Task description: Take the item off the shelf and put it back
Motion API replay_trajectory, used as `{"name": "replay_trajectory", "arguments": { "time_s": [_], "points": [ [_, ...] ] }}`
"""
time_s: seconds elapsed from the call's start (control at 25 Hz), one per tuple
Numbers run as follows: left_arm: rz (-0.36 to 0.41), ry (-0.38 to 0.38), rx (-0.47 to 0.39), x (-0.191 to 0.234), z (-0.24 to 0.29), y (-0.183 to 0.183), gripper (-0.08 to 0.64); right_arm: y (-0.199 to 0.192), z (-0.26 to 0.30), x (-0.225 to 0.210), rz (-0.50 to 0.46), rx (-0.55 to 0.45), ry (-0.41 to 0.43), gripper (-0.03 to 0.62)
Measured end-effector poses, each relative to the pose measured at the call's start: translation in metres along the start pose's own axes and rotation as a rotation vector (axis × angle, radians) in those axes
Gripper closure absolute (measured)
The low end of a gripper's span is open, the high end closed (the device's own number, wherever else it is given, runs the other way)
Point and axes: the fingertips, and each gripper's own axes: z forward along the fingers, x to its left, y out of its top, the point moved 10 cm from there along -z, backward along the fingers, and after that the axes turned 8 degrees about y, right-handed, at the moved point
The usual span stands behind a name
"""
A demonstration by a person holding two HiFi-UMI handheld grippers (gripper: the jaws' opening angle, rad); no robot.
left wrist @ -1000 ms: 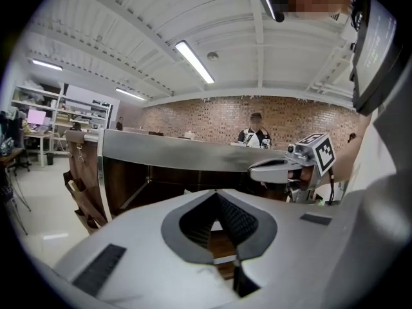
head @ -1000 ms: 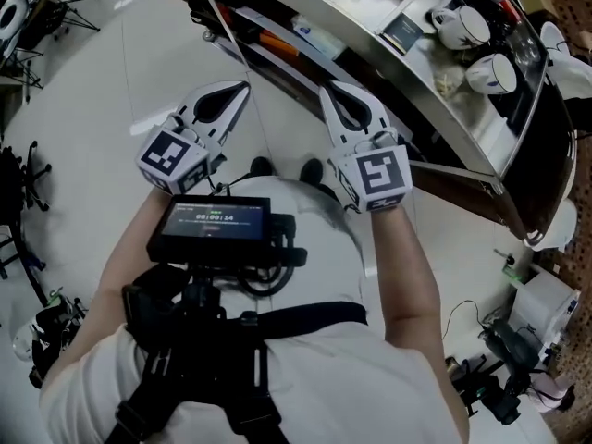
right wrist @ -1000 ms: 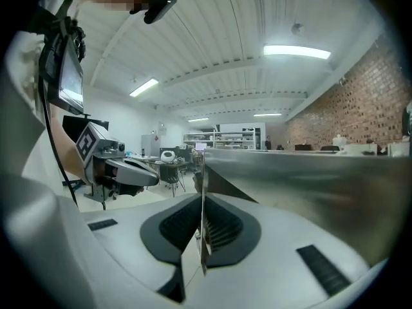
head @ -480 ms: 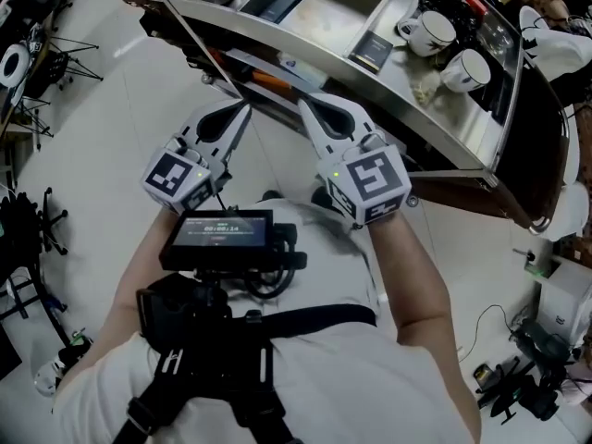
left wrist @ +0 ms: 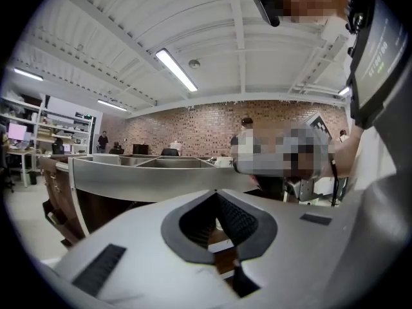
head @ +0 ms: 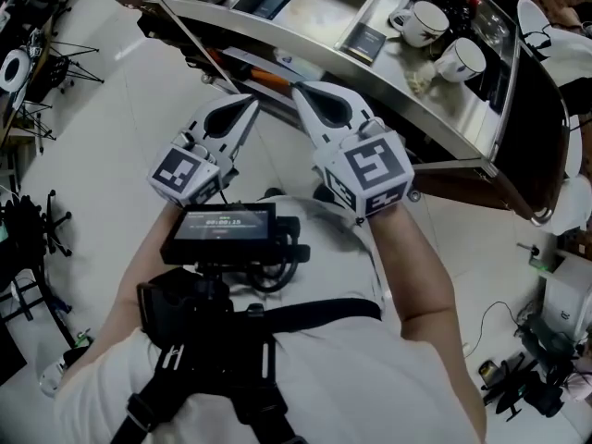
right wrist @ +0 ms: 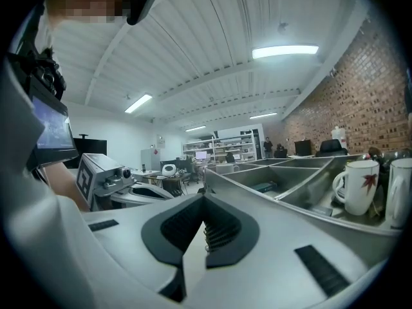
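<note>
Shelf point(head: 444, 128) holds mugs point(head: 425, 21); left tongs point(head: 252, 104), right tongs point(head: 301, 91) both pressed together, empty, near shelf front.

Shelf point(head: 453, 128) partly beyond top edge

Both arms reach forward, left gripper point(head: 248, 108) and right gripper point(head: 302, 92) closed, empty.

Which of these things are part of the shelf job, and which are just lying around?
Job: left gripper and right gripper, both shut, empty; metal shelf; perhaps its white mugs.
Lying about: black floor stand; dark gear on the floor.
</note>
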Motion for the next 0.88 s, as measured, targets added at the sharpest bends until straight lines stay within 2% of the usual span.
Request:
{"name": "replay_trajectory", "arguments": {
  "time_s": [0.52,0.88],
  "points": [
    [-0.02,-0.005,0.003,-0.002,-0.002,-0.004,0.557,-0.009,0.003,0.01,0.002,0.014,0.008,0.589],
    [-0.023,0.002,0.005,-0.016,0.013,-0.002,0.557,-0.009,-0.014,0.0,-0.011,0.005,0.017,0.589]
  ]
}}
